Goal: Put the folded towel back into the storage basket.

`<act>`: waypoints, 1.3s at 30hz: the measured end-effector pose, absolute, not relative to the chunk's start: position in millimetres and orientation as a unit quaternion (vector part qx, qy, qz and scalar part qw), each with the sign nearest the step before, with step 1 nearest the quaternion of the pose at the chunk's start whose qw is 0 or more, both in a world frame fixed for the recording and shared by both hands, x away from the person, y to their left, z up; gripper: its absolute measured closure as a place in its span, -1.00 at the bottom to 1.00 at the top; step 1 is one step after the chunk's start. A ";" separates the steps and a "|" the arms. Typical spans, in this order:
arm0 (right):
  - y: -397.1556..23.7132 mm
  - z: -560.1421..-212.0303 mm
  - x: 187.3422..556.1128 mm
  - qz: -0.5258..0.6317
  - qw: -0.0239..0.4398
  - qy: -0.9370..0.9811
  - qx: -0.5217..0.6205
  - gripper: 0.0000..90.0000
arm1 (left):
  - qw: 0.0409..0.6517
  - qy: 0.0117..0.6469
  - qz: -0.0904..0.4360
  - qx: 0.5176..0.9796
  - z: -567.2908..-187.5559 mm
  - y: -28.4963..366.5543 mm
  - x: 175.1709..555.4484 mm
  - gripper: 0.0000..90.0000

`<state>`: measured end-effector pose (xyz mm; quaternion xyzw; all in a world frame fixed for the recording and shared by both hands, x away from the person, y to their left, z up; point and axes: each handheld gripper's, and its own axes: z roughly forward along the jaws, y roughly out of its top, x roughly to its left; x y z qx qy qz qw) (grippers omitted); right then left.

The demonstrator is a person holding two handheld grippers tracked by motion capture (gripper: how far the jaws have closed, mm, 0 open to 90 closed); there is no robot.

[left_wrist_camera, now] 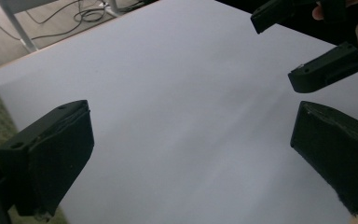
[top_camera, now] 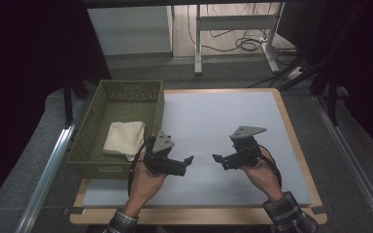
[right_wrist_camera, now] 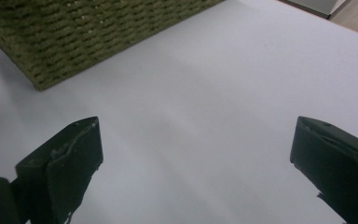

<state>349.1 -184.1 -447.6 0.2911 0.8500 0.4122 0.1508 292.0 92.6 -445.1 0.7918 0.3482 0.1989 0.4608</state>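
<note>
scene: a person's left gripper (top_camera: pixel 190 160) and right gripper (top_camera: pixel 215 158) face each other over the white mat (top_camera: pixel 213 121), jaws wide, both empty | folded cream towel (top_camera: pixel 124 138) lies inside the green basket (top_camera: pixel 126 87) | advice: keep both low, clear of basket wall

The basket (top_camera: pixel 90 141) is being cut off by the top edge in the right gripper view, so its inside is being hidden there. The cloth's (top_camera: pixel 124 137) near corner is being covered by the left gripper (top_camera: pixel 190 158) in the high view. The right gripper (left_wrist_camera: pixel 303 44) is being cropped at the corner of the left gripper view. Both sleeves are being cut by the bottom edge of the high view.
</note>
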 end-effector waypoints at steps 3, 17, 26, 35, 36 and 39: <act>-194.2 -449.2 344.6 0.407 0.156 0.850 0.296 -0.97 | 0.467 0.342 0.192 0.792 -452.7 87.0 287.9 -1.00; -240.0 -463.5 315.4 0.402 0.176 0.838 0.324 -0.97 | 0.469 0.316 0.192 0.802 -474.7 67.3 260.9 -1.00; -258.8 -481.3 296.6 0.401 0.183 0.831 0.339 -0.97 | 0.470 0.332 0.164 0.801 -505.6 65.6 258.0 -1.00; -267.6 -505.1 282.4 0.399 0.184 0.827 0.351 -0.97 | 0.444 0.348 0.170 0.808 -531.5 74.9 252.9 -1.00; -268.6 -508.0 281.5 0.399 0.185 0.826 0.352 -0.97 | 0.442 0.349 0.171 0.808 -534.1 75.8 251.9 -1.00; -270.7 -516.3 279.0 0.395 0.183 0.827 0.355 -0.97 | 0.433 0.352 0.172 0.812 -541.7 77.3 249.6 -1.00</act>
